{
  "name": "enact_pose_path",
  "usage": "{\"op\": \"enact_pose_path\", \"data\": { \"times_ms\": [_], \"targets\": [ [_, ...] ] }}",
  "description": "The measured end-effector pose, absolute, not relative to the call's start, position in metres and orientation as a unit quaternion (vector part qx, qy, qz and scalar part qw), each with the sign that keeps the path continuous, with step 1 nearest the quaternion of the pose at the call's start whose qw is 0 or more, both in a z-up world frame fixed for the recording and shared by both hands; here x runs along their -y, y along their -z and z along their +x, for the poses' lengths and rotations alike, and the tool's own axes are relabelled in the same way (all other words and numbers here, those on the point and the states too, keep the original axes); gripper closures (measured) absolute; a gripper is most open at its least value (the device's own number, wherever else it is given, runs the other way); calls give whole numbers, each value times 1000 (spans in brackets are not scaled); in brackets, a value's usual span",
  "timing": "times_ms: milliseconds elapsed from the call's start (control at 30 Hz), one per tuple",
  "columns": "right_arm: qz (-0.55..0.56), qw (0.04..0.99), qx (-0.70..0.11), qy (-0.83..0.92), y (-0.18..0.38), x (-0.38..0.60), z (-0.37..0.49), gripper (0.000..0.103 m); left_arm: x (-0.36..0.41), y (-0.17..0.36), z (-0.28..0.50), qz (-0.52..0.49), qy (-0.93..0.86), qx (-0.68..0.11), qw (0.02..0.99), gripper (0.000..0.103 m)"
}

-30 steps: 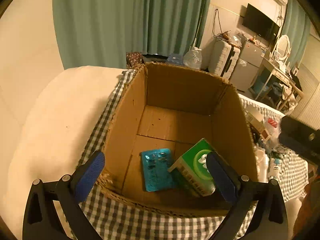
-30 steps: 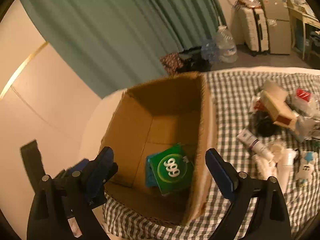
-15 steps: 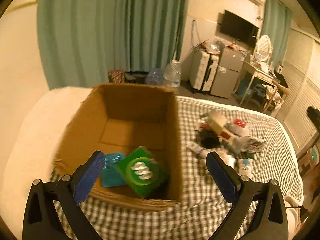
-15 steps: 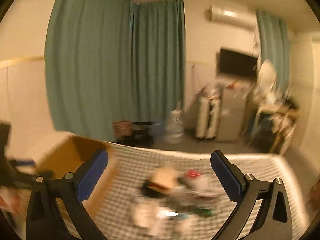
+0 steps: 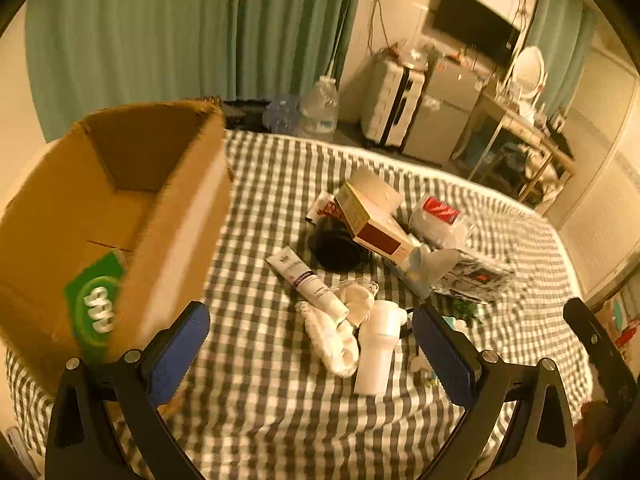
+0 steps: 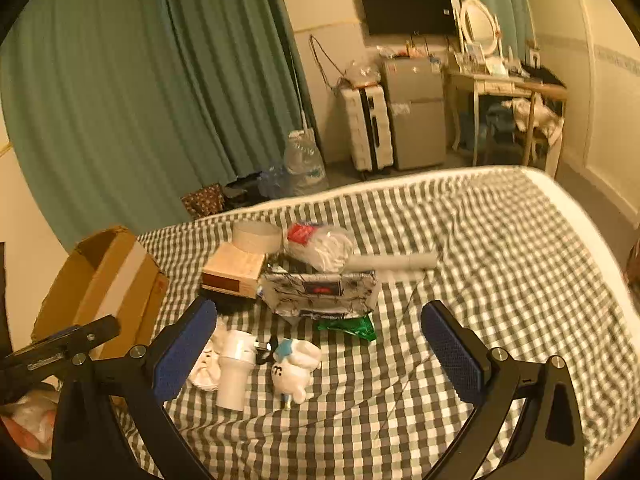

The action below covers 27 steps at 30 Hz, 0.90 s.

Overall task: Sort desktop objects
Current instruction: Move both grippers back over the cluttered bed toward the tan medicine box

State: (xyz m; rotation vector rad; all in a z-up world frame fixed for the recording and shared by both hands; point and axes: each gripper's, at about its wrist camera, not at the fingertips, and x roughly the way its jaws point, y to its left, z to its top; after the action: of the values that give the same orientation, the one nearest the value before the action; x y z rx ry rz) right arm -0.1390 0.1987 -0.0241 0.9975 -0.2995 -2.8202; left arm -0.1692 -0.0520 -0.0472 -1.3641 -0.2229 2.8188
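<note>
Both tongs stand spread wide with nothing between their blue pads. Nearest, just ahead of the left gripper (image 5: 310, 354) and between its pads, a white plastic bottle (image 5: 378, 350) lies on the checked cloth (image 5: 280, 420) with its long axis running roughly along the pointing line, so I judge it the easiest next pick. From the right gripper (image 6: 318, 354) the bottle (image 6: 236, 372) sits toward the left pad and a small plush toy (image 6: 296, 366) nearer centre; farther left waits the cardboard box (image 5: 120, 216) with the green packet (image 5: 94, 306) inside.
</note>
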Motion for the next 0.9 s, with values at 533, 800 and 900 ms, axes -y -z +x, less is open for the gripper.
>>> {"op": "enact_pose_path", "data": {
  "times_ms": [533,800,900],
  "targets": [
    [381,49,182,905,84,-236,-196,0,-24,108,-272,-452,-889,-72,32,0],
    [394,58,174,901,92,-230,-207,0,-39,128,-290,-460,-876,-144,25,0],
    [392,57,173,902,91,-229,-207,0,-38,133,-292,-467,-871,-152,25,2]
  ]
}}
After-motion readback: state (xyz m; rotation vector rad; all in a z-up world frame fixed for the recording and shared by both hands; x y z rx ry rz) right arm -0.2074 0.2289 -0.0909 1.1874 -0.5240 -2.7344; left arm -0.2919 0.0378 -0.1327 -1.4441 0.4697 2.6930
